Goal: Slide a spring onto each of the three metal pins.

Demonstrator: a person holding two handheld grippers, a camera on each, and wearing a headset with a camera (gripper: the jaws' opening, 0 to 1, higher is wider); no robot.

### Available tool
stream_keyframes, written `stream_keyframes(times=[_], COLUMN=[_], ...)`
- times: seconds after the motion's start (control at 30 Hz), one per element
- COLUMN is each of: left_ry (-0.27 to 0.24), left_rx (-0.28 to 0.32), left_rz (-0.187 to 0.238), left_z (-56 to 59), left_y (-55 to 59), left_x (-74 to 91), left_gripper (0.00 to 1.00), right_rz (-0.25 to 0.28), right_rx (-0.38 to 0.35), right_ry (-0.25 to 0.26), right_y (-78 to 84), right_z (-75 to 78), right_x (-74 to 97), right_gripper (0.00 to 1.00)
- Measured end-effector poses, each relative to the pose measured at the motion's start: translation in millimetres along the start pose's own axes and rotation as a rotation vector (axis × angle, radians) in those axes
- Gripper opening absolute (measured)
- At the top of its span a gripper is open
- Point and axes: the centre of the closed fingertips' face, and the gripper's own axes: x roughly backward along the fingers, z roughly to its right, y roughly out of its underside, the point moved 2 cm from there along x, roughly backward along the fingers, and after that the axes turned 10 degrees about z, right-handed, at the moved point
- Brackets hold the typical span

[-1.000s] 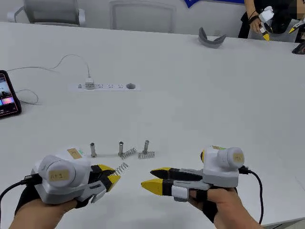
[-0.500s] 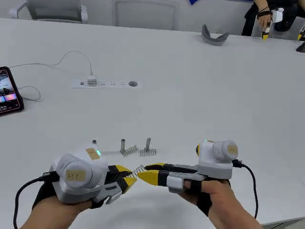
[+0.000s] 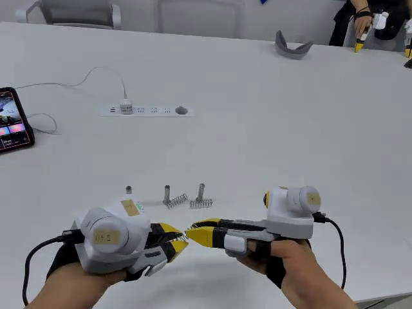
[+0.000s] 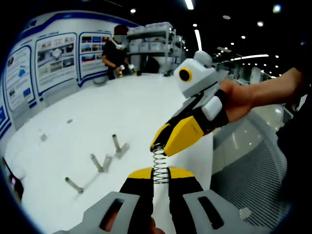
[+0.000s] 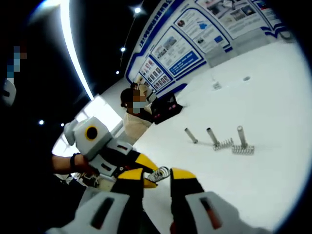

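Three metal pins stand in a row on the white table: the left pin [image 3: 129, 189], the middle pin [image 3: 167, 192] and the right pin [image 3: 200, 190]. One loose spring [image 3: 178, 200] lies against the middle pin, and another spring [image 3: 200, 204] lies at the foot of the right pin. My left gripper [image 3: 179, 239] is shut on a third spring [image 4: 159, 161], held above the table in front of the pins. My right gripper [image 3: 192, 232] faces it tip to tip. Its fingers are slightly apart, with the free end of that spring [image 5: 161, 171] between them.
A power strip [image 3: 145, 111] with a white cable lies mid-table, and a phone [image 3: 11, 120] sits at the left edge. A grey curved band [image 3: 293, 48] rests at the far side. A person [image 3: 364, 19] with grippers works at the far right corner.
The two grippers have come together from left and right. The spring in the left gripper now reaches in between the right gripper's fingers. Pins and loose springs have not moved.
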Motion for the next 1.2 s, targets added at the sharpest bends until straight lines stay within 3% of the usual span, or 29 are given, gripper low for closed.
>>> stream_keyframes(times=[0.47,0.67,0.87,0.97,1.2], left_ry=[0.029,0.038,0.059,0.072,0.103], left_rx=[-0.015,-0.019,-0.026,-0.023,-0.037], left_rz=[0.002,0.008,0.015,0.028,0.045], left_z=[2.7,1.9,4.2,6.1,11.0], left_y=[-0.3,-2.9,-5.4,-7.7,-12.6], left_x=[-1.2,-2.8,-3.5,-3.2,-0.9], left_gripper=[0.09,0.09,0.09,0.09,0.09], right_rz=[-0.039,-0.084,-0.203,-0.28,-0.389], right_rx=[0.049,0.099,0.224,0.324,0.415], right_ry=[-0.029,-0.042,-0.07,-0.1,-0.168], right_y=[-3.1,-7.4,-7.0,-5.2,-7.3], right_z=[-4.2,-8.1,-12.5,-15.2,-23.7], right_x=[-1.9,-3.7,-4.2,-3.5,-3.2], right_gripper=[0.12,0.12,0.12,0.12,0.12])
